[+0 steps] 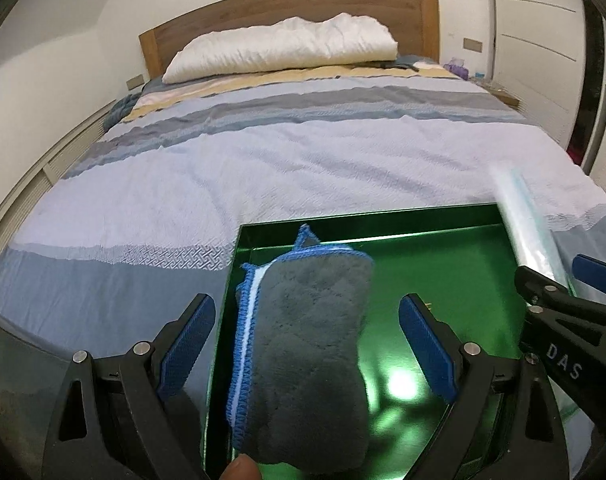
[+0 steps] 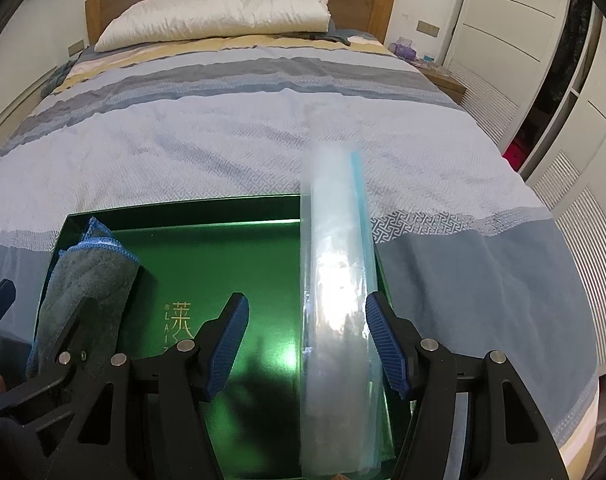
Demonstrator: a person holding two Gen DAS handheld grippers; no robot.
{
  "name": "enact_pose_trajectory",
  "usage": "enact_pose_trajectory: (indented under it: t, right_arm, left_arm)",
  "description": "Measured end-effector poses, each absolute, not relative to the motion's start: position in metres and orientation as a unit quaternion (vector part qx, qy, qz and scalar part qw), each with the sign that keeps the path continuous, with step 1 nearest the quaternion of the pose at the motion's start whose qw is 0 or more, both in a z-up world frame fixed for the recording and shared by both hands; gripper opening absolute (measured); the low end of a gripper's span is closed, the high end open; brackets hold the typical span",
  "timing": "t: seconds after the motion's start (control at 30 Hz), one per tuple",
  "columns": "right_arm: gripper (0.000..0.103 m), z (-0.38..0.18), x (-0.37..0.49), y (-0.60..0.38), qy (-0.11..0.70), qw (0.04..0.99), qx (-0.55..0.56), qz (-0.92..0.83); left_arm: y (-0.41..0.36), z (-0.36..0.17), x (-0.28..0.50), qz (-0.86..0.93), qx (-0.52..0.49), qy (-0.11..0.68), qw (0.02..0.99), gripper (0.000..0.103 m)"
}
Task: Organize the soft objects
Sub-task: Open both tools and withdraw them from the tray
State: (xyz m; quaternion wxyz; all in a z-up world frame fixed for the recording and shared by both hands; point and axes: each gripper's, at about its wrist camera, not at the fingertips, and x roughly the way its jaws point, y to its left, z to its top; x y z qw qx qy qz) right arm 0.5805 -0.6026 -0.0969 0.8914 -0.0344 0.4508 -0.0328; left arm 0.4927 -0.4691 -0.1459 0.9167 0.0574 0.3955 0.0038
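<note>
A grey plush towel (image 1: 307,340) with blue stitched edging lies lengthwise on the left side of a shiny green tray (image 1: 443,248) on the bed. My left gripper (image 1: 307,308) is open and straddles it, with a gap between each blue pad and the cloth. A long folded clear plastic bag (image 2: 335,280) with a blue strip runs along the tray's (image 2: 223,248) right side and out over its far rim. My right gripper (image 2: 306,304) is open around the bag; its right pad is near or touching the edge. The towel (image 2: 87,280) and the left gripper (image 2: 39,308) show at the left.
The tray sits at the foot of a bed with a blue and grey striped bedspread (image 1: 263,160). A white folded duvet (image 1: 283,44) lies against the wooden headboard (image 1: 303,0). White wardrobe doors (image 2: 523,40) stand on the right. A fingertip (image 1: 241,468) shows at the bottom edge.
</note>
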Motion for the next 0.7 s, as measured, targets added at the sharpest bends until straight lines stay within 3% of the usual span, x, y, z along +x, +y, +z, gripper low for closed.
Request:
enact_pose_trajectory:
  t: [0.7]
  right_arm:
    - [0.061,-0.072,0.557,-0.61,0.428,0.901,-0.036,-0.06]
  left_arm:
    - [-0.479,-0.124,0.475,-0.03,0.051,0.363,0.93,0.09]
